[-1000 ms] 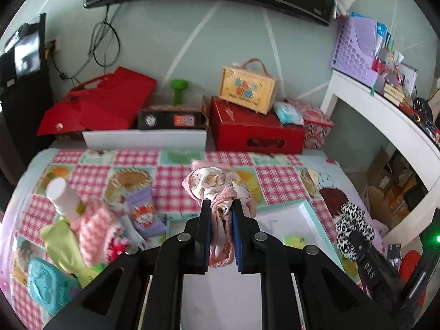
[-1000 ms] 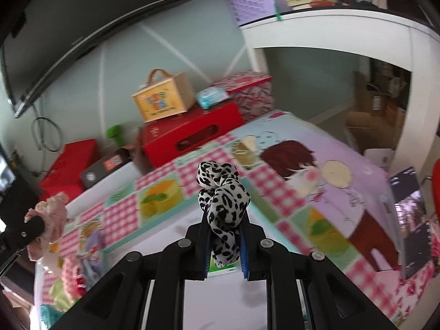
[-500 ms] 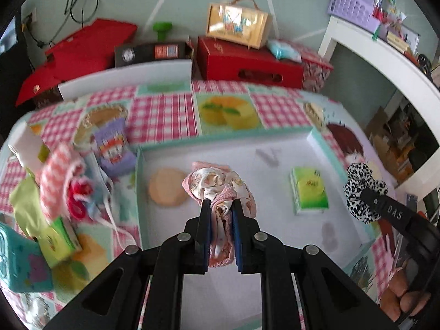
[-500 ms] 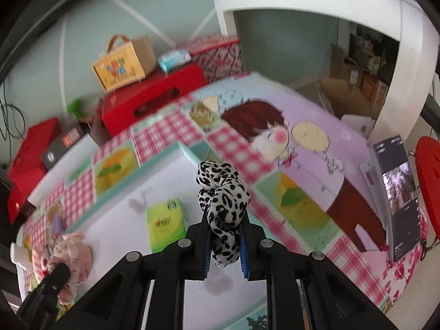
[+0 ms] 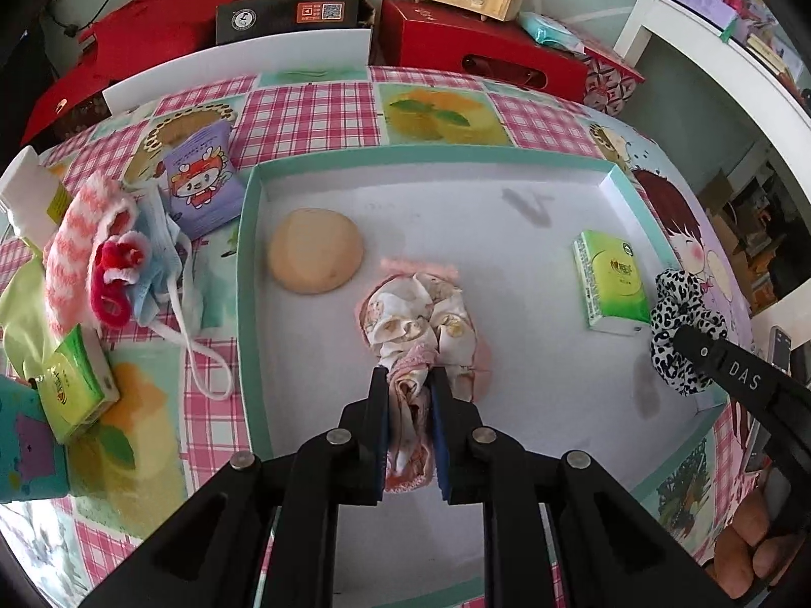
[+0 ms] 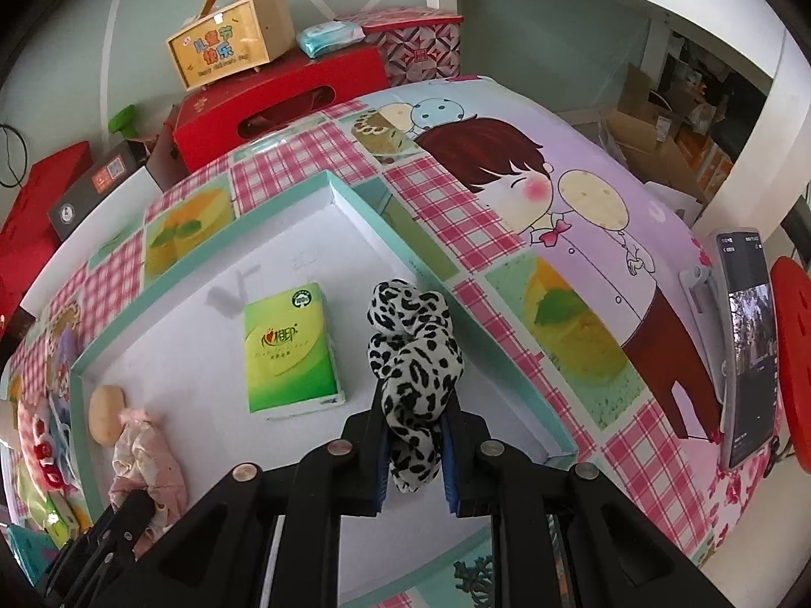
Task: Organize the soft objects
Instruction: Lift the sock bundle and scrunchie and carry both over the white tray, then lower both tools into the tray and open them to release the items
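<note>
A shallow white tray with a teal rim [image 5: 248,278] [image 6: 355,192] lies on the patterned tablecloth. My left gripper [image 5: 409,375] is shut on a pink floral scrunchie [image 5: 415,314], whose far end hangs low over the tray's middle, maybe touching the floor. The same pink floral scrunchie [image 6: 147,451] shows at the lower left of the right wrist view. My right gripper [image 6: 413,405] is shut on a leopard-print scrunchie [image 6: 413,349] above the tray's right side. In the tray lie a green tissue pack [image 5: 611,281] [image 6: 289,349] and a round peach puff [image 5: 314,251].
Left of the tray is a heap: a pink fluffy cloth [image 5: 81,253], a blue face mask [image 5: 152,273], a purple packet [image 5: 203,182] and a green tissue pack [image 5: 76,385]. Red boxes [image 5: 476,45] line the back. A phone on a stand [image 6: 750,344] is at the right edge.
Both grippers have sunk and tipped downward over the tray, each still holding its scrunchie. The tray and its contents now fill both views.
</note>
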Available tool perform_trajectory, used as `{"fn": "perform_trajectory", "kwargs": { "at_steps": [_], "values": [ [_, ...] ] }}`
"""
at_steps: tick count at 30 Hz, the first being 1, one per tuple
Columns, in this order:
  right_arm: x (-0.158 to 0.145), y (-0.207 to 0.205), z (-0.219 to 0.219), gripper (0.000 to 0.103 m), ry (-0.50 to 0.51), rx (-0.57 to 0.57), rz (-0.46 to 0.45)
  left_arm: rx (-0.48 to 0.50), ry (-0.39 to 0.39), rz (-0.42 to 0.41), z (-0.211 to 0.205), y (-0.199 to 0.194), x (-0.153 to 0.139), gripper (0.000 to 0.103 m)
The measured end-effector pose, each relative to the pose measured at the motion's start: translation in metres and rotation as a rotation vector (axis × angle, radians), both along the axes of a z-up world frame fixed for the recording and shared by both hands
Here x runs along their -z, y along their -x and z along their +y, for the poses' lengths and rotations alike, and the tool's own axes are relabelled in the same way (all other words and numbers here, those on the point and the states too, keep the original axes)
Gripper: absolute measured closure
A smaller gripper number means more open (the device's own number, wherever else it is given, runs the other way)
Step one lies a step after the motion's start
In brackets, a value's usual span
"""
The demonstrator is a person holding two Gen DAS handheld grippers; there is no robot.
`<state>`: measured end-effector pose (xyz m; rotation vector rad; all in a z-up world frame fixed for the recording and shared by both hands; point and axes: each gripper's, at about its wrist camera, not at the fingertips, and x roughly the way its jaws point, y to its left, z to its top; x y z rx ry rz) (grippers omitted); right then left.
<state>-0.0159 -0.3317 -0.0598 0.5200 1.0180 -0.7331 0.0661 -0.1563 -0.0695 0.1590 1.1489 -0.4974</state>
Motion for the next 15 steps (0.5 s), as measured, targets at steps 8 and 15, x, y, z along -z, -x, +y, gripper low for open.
{"fn": "perform_trajectory", "kwargs": {
  "at_steps": [8,15],
  "values": [
    [-0.0013,-0.0051,0.0081,0.084,-0.001,-0.036,0.002,-0.006,-0.002,0.008,0.0031,-0.0007,-0.0026,0.087],
    [-0.0015,-0.0075,0.0107,0.082,0.010,-0.053,0.019,-0.020,0.001,0.024,0.0056,-0.0034,-0.0044,0.081]
  ]
}}
